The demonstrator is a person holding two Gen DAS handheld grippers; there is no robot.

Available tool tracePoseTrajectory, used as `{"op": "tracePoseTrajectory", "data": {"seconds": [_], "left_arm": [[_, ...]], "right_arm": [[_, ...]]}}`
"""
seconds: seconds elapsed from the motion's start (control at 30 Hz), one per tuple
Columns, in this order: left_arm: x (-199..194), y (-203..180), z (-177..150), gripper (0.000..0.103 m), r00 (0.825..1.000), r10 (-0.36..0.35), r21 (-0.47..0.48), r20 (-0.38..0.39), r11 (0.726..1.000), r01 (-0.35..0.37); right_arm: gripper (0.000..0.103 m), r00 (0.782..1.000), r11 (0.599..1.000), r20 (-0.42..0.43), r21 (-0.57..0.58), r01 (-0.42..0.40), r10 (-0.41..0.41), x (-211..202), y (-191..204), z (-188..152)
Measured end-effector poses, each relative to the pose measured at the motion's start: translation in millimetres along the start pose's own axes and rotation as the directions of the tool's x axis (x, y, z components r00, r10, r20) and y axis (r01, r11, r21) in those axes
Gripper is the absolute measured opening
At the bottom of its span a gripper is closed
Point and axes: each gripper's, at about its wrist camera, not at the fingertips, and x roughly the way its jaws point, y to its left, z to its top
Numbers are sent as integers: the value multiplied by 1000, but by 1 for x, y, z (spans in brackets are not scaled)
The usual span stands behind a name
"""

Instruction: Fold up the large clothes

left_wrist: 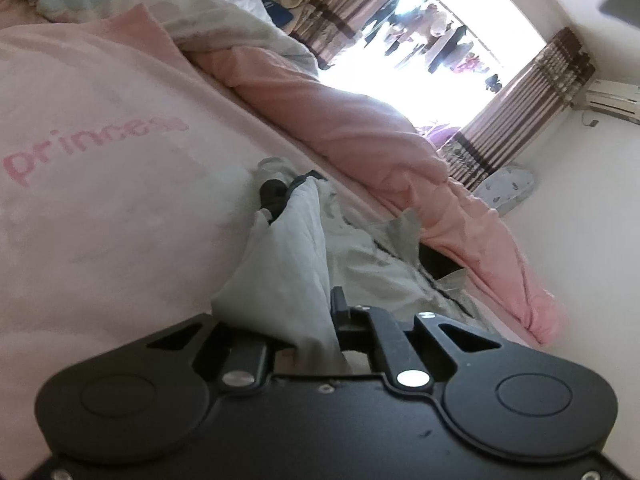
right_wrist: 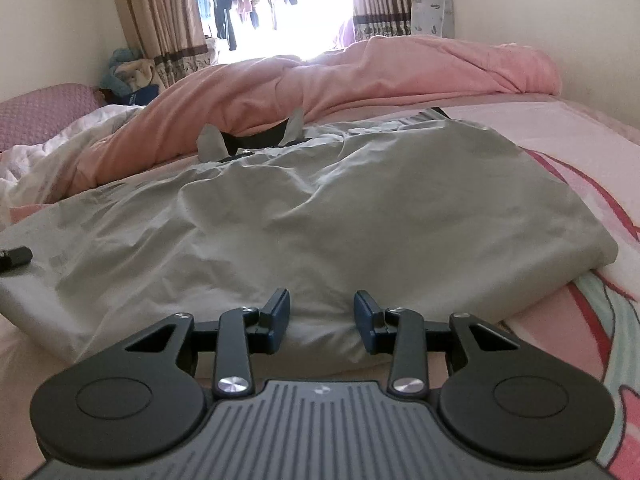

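Note:
A large pale grey-green jacket (right_wrist: 328, 208) lies spread on the bed, its dark-lined collar (right_wrist: 256, 140) at the far end. My right gripper (right_wrist: 322, 314) is open, its blue-padded fingers (right_wrist: 280, 312) at the near hem of the jacket and low over it. In the left wrist view my left gripper (left_wrist: 316, 312) is shut on a bunched fold of the same jacket (left_wrist: 288, 248), which rises between the jaws; the jacket's zipper (left_wrist: 424, 276) runs off to the right. A bit of the left gripper (right_wrist: 16, 258) shows at the left edge of the right wrist view.
The bed has a pink printed sheet (right_wrist: 560, 152) with "princess" lettering (left_wrist: 92, 148). A bunched pink quilt (right_wrist: 360, 72) lies along the far side, a white cover (right_wrist: 48, 152) at left. Striped curtains (right_wrist: 160, 12), a bright window and white walls lie beyond.

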Motion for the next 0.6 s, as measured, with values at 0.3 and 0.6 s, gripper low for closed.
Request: {"op": "tracePoseTrajectory", "data": {"seconds": [0.3, 0.6], "left_arm": [[3, -57, 3, 3, 991, -131, 83, 14, 988, 129], [30, -184, -34, 3, 901, -423, 208, -102, 876, 435]], "right_arm": [[44, 999, 999, -20, 31, -41, 41, -7, -9, 5], [44, 998, 989, 41, 138, 46, -52, -37, -87, 31]]}}
